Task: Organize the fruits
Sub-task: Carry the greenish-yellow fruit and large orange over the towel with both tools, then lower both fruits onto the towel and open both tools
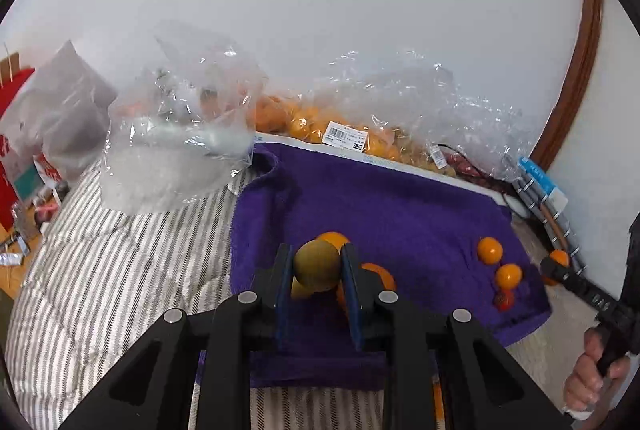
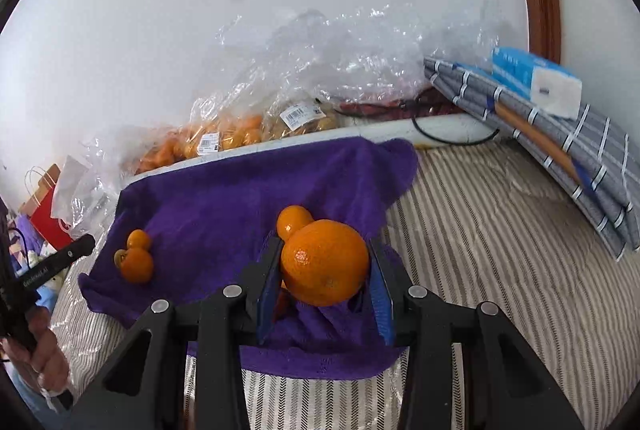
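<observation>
The left gripper (image 1: 317, 270) is squeezing a round greenish-brown fruit (image 1: 316, 264). Both blue pads (image 1: 351, 294) press on its sides. It is held above a purple towel (image 1: 380, 206). Just past the fingertips sits a small orange (image 1: 334, 239), half hidden behind the held fruit. Another orange (image 1: 378, 274) peeks out on the right side of the right finger. Off to the right of this gripper, well apart, two little oranges (image 1: 490, 250) lie near each other on the towel, with a small red fruit (image 1: 505, 300) just beside the nearer one.

The right gripper (image 2: 325, 266) has a big orange (image 2: 325, 262) between its fingers. The left pad (image 2: 269, 286) touches it. I cannot tell if the right pad touches it too, so I cannot tell if it is gripped tight. Right behind the big orange, touching it, is a smaller orange (image 2: 294, 221). Far to the left of this gripper, at the towel's edge, sits a small pile of two oranges (image 2: 138, 262) with a brownish fruit (image 2: 120, 256) stuck beside them.

Ahead of both grippers, along the white wall, lie clear plastic bags of oranges (image 2: 224, 138). The towel rests on a striped blanket (image 2: 500, 250).
</observation>
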The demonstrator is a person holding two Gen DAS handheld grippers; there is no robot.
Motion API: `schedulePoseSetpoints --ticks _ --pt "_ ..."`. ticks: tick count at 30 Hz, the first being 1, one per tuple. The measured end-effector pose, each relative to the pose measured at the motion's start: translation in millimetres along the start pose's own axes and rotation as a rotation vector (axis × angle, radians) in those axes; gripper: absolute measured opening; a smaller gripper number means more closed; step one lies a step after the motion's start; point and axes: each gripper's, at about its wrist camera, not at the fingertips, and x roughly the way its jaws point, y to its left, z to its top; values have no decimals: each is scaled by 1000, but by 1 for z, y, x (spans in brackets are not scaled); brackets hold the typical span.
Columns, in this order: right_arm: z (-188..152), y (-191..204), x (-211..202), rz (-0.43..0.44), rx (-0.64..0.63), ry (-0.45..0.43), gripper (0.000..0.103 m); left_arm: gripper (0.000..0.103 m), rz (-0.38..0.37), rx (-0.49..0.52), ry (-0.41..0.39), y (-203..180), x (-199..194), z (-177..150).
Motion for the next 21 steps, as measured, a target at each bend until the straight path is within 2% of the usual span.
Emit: schedulePoseSetpoints --ticks 4,8,15,21 --pt "-6 7 8 11 -31 31 40 23 -2 -31 28 5 6 -7" --pt "-12 12 15 15 -47 66 40 23 20 -20 46 5 12 -11" --pt "-18 21 26 -30 -99 106 40 23 14 -44 78 7 20 -13" --pt "-23 25 23 -64 -126 83 40 23 28 -38 97 8 25 -15"
